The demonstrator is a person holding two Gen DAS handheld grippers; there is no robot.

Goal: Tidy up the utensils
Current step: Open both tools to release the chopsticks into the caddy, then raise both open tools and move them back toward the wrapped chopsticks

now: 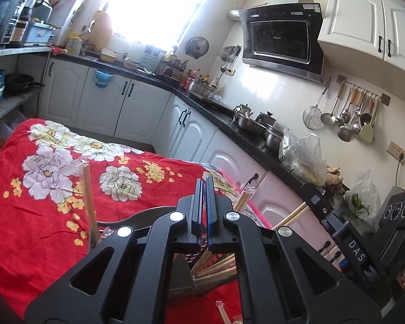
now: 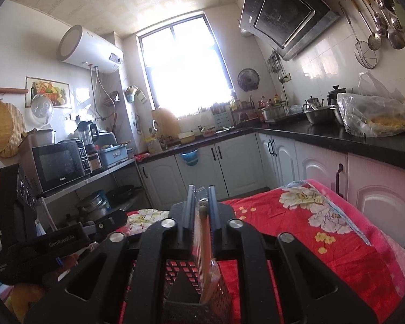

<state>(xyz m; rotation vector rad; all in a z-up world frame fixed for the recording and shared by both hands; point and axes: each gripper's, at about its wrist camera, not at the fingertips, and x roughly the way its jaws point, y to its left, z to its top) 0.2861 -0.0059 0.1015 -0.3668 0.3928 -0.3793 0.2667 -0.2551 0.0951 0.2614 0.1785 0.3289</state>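
The left gripper [image 1: 204,182] has its two blue-padded jaws drawn almost together with only a thin slit between them, and nothing sits in that slit. Below and behind its black linkage, a cluster of pale wooden chopsticks [image 1: 216,266] leans in a dark perforated metal utensil holder [image 1: 187,256], their tips fanning out to the right of the jaws. One more clear-wrapped wooden chopstick [image 1: 90,202] stands tilted well to the left of the gripper.

The right gripper [image 2: 202,202] is clamped on a plastic-wrapped pair of wooden chopsticks [image 2: 203,243], which runs from between the jaws down into the black mesh holder [image 2: 186,278] directly under the fingers. Everything rests on a table covered by a red cloth with white and yellow flowers [image 1: 40,216]. The other gripper's body shows at the left edge of the right wrist view.
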